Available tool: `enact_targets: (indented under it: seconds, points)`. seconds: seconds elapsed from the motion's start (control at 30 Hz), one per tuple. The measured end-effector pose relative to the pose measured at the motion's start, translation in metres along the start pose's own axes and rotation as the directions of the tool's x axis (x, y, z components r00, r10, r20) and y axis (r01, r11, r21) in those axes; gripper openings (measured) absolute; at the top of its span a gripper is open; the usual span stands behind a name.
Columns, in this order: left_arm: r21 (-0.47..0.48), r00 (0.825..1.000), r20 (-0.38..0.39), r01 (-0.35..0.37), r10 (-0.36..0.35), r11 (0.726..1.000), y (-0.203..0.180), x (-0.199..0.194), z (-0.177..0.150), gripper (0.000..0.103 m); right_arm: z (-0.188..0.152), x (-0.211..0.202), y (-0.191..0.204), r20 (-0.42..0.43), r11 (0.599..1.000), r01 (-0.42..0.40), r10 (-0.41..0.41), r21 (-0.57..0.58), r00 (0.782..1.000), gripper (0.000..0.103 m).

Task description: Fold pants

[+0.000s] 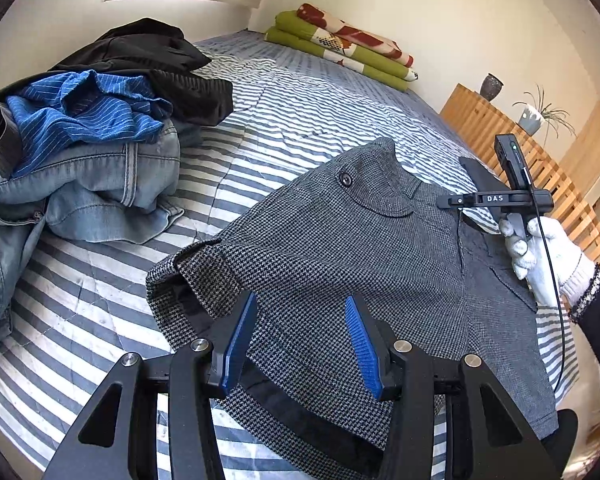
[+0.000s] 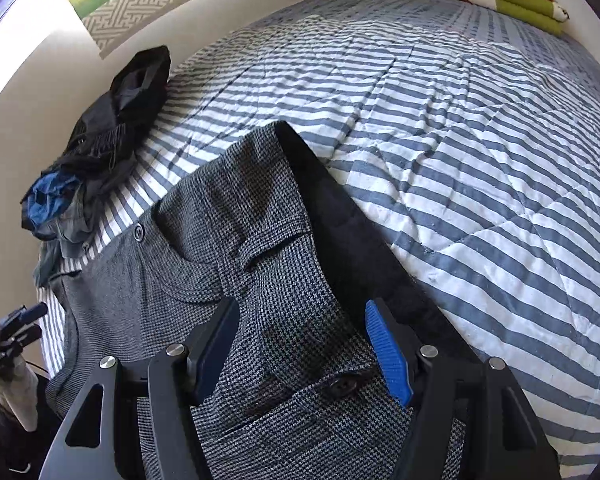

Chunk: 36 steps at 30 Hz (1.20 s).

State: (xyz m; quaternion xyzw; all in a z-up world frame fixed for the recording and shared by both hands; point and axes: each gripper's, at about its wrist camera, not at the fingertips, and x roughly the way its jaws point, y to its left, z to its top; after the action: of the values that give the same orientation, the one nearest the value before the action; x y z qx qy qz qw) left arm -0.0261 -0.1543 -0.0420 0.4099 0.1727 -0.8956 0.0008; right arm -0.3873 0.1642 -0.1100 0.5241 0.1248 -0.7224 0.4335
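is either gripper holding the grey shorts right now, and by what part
Neither. The left gripper and the right gripper hang over the grey shorts with jaws apart, pads not pressing the cloth.

"DAS" — white letters on black right gripper bar.

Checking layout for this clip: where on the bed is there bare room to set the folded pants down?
Bare bedspread runs from the grey pants to the folded blankets. Crowded on the wall side, where the clothes pile sits.
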Motion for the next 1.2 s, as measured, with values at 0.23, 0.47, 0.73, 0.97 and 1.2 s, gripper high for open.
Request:
enact_targets:
  seconds: [0.23,0.47,0.73,0.97,1.2]
  points:
    - [0.076,0.996,-0.073,-0.053,0.059,0.996,-0.015,0.023,-0.008,0.050,0.002,0.017,0.018,0.026,0.983,0.153,-0.151,-0.106,0.988,0.005]
    - [0.102,0.996,-0.038,-0.075,0.079,0.992,-0.022,0.012,-0.014,0.050,0.004,-0.002,0.018,0.091,0.946,0.322,-0.317,-0.045,0.944,0.037]
    - [0.104,1.000,-0.013,-0.025,0.026,0.994,-0.030,0.002,-0.010,0.050,-0.035,-0.025,0.017,0.050,0.997,0.072,-0.071,-0.010,0.996,0.037]
    - [0.239,0.998,-0.012,0.067,-0.066,0.969,-0.089,-0.022,-0.028,0.050,-0.043,-0.043,0.008,0.058,0.990,0.042,-0.050,0.132,0.997,0.034]
    - [0.460,0.963,-0.150,0.268,-0.223,0.846,-0.212,-0.031,-0.087,0.050,-0.112,-0.158,-0.012,0.201,0.972,-0.016,-0.032,0.234,0.979,0.045]
